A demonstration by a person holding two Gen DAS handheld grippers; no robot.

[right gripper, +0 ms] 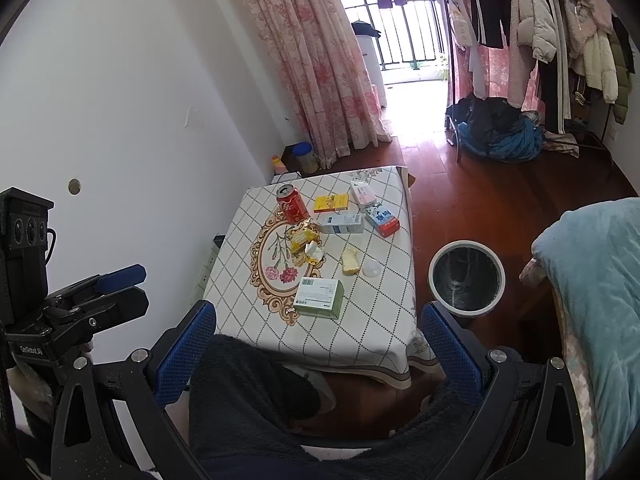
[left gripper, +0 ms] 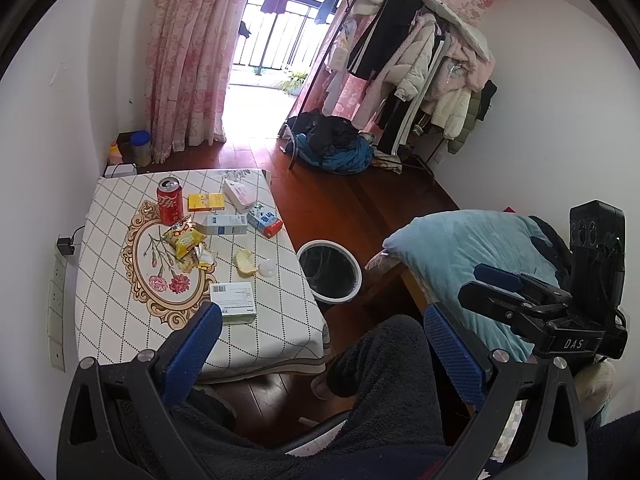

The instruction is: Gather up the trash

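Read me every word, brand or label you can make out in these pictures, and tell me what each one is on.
"DAS": white letters on the right gripper body, seen in the left wrist view.
Coca-Cola script: white on the red can; partly readable.
Small print on the left gripper clamp: too blurred.
Print and barcode on the green box: too small.
Yellow box, snack bag, blue-white box, milk carton: print unreadable.

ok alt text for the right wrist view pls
Open blue-padded right gripper held above a small table with a diamond-pattern cloth strewn with a red cola can, yellow snack wrappers, and cardboard boxes. A round white-rimmed bin with a black liner stands on the wooden floor to the table's right.
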